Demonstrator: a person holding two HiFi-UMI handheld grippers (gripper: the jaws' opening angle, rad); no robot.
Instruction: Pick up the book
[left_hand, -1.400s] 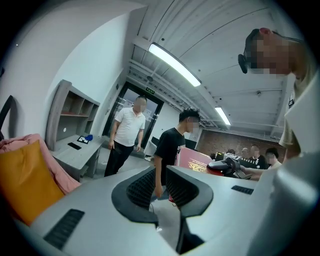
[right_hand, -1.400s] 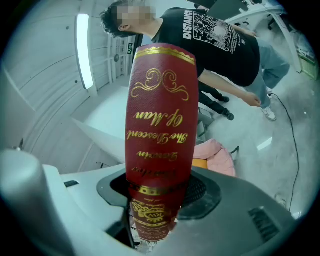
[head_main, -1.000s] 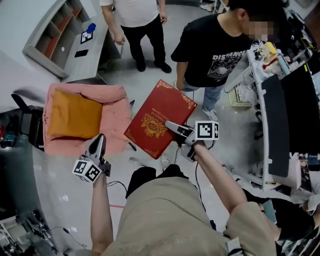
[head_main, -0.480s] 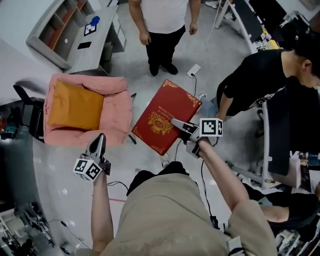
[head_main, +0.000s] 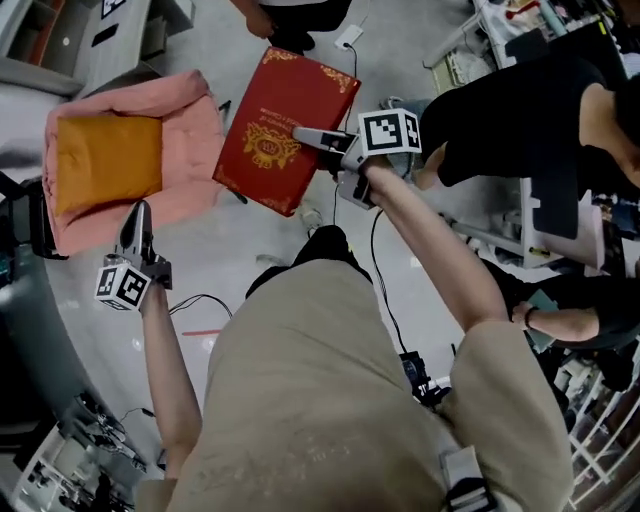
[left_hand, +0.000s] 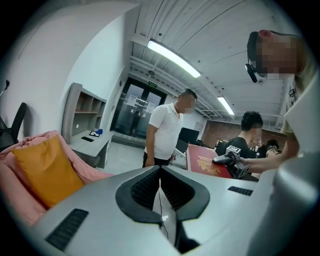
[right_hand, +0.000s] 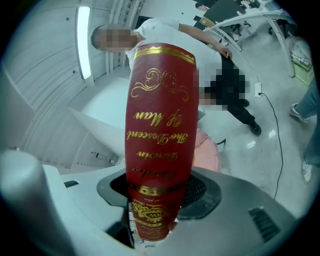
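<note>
The large red book (head_main: 270, 110) with gold ornament hangs off the floor, gripped at its near edge by my right gripper (head_main: 306, 136). In the right gripper view its gold-lettered spine (right_hand: 160, 120) rises straight up out of the jaws, which press on it from both sides. My left gripper (head_main: 137, 212) is held low at the left beside the armchair, shut and empty. In the left gripper view its pads meet at the tip (left_hand: 160, 168), and the book (left_hand: 206, 166) shows far off at the right.
A pink armchair (head_main: 190, 115) with an orange cushion (head_main: 105, 160) stands left of the book. A person in black (head_main: 520, 110) bends at the right. Another person's feet (head_main: 290, 20) are at the top. A grey desk (head_main: 60, 45) is top left. A cable (head_main: 190, 300) lies on the floor.
The book and my right gripper have shifted up and left in the head view, still gripped. My left gripper moved left. The armchair and bystanders slid toward the frame's edges.
</note>
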